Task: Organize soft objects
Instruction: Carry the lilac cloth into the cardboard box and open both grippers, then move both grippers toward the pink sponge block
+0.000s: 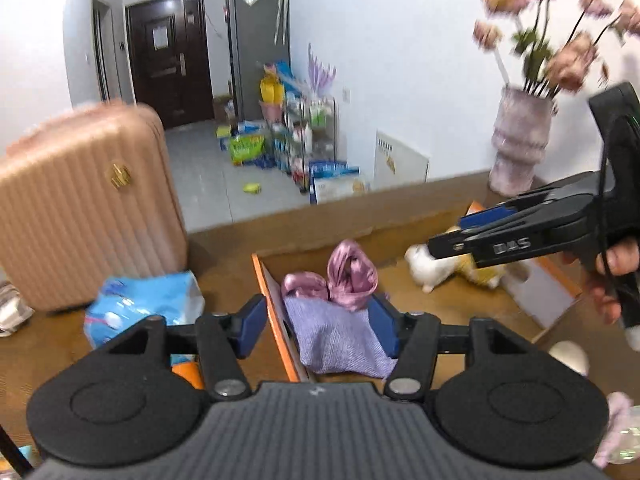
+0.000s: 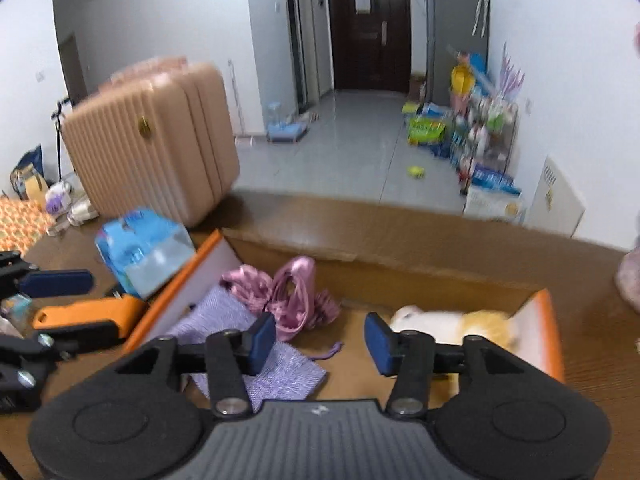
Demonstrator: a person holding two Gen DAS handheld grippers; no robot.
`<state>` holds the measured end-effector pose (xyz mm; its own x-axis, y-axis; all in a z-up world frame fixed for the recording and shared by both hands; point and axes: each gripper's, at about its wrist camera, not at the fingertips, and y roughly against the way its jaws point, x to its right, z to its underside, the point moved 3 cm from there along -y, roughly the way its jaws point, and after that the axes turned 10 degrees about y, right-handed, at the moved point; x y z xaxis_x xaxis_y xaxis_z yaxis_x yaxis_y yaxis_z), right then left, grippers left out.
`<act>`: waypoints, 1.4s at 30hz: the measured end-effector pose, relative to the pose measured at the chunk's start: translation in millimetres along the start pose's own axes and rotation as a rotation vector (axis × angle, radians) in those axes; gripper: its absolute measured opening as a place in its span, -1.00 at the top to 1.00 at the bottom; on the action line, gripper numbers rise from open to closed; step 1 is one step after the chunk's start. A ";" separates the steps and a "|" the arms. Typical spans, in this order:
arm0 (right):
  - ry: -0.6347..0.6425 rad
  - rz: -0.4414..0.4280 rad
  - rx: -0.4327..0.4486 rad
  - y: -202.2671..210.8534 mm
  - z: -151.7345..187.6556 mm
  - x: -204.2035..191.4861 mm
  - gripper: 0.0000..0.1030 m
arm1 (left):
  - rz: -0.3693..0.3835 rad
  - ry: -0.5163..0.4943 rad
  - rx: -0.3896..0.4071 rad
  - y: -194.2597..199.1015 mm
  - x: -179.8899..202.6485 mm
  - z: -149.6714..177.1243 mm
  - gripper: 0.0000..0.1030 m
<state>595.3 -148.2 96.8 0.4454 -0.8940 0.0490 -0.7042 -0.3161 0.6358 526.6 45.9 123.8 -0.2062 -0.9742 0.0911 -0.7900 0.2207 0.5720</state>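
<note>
Lilac cloth point(image 1: 336, 340) and pink satin point(image 1: 352, 276) lie in the orange-edged box point(image 1: 276, 312), both my jaws apart and empty.
Left wrist: my left gripper point(image 1: 320, 326) stands half open, gripping nothing, over the cloth; my right gripper point(image 1: 444, 246) hangs far right above the plush point(image 1: 432, 272). Right wrist: right gripper point(image 2: 320, 342) half open, empty, cloth point(image 2: 280, 372) near left, satin point(image 2: 292, 296) behind it, plush point(image 2: 452, 326) right.

A home's entrance hall: dark front door point(image 2: 370, 26) at upper centre, pink suitcase point(image 2: 152, 140) left, tiled floor point(image 2: 344, 156).
</note>
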 end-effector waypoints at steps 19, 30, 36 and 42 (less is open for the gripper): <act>0.138 0.025 0.303 245.8 88.5 -41.2 -0.50 | 0.084 0.009 0.237 208.6 63.1 71.3 -0.63; 0.171 0.038 0.403 304.8 256.3 -131.6 -0.73 | -0.027 0.052 0.313 266.4 94.4 240.4 -0.77; 0.064 -0.001 0.326 289.4 327.1 -157.4 -0.73 | -0.068 0.092 0.224 268.8 83.4 302.7 -0.81; 0.053 0.029 0.265 262.8 326.5 -168.2 -0.73 | -0.105 0.132 0.206 261.3 65.5 305.4 -0.82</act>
<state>154.8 -184.5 4.1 0.4469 -0.8880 0.1089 -0.8340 -0.3694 0.4099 130.4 53.8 30.2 -0.0499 -0.9869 0.1536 -0.9066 0.1093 0.4075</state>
